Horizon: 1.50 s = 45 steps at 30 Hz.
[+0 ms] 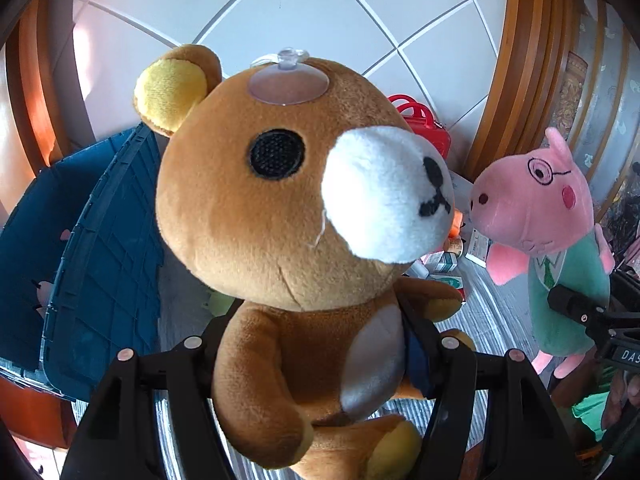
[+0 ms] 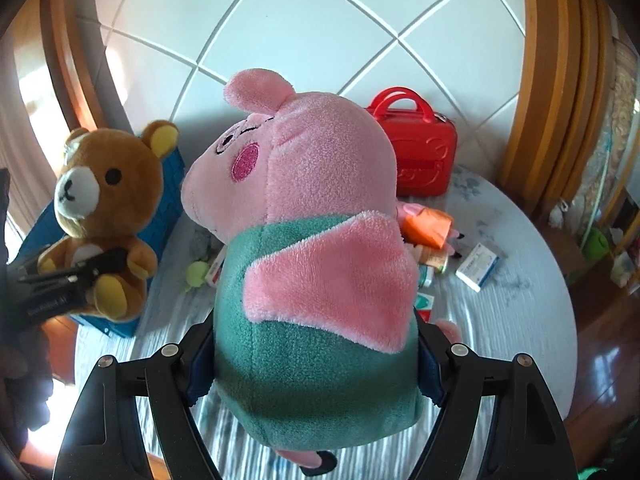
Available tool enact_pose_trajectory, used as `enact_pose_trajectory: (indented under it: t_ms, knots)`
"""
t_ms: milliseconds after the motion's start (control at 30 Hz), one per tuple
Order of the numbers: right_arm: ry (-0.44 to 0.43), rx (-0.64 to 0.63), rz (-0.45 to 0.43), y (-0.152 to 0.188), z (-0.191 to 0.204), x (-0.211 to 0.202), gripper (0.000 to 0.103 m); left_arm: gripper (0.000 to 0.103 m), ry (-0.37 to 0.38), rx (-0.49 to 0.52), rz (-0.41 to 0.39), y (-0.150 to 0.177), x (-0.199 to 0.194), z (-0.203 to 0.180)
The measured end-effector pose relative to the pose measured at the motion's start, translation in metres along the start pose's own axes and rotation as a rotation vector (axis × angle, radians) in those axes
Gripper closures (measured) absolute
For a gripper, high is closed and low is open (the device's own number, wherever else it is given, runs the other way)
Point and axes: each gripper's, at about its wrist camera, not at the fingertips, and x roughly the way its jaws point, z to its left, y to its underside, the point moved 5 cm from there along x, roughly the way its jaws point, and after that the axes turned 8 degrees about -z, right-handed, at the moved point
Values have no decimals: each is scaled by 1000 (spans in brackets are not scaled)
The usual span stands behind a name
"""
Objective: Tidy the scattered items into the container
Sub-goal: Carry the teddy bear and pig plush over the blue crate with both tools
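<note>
The left tool [image 1: 316,344] was closed around the torso of a brown bear plush [image 1: 280,200], holding it upright in the air beside the blue container [image 1: 100,240] — the bear's clear suction cup [image 1: 289,86] sat on top of its head. The right tool [image 2: 316,364] was clamped on the green-clad body of a pink pig plush [image 2: 312,248], also lifted off the surface [image 2: 520,312]. The two toys faced each other, near but apart. On the surface behind them lay a red case [image 2: 416,152], a white medicine box [image 2: 478,266], an orange item [image 2: 430,224] and a small yellow-green toy [image 2: 196,274] — all outside the container.
</note>
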Motion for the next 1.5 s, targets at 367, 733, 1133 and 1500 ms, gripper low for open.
enact_pose_trajectory:
  t_ms: [367,733,1133,1500]
  knots:
    - [17,-6,-11,1,26,-3,24,37,4,21,-31,-2,-28,21]
    - [12,-21,-54,-19,80,-5,24,37,15,22,-94,-14,-60,79]
    - [-4,-13,-62,-25,145,8,23,37,7,-6,-146,-21,-80,156]
    - [-18,-42,-58,-19,212,17,23,37,2,-36,-156,-4,-101,221]
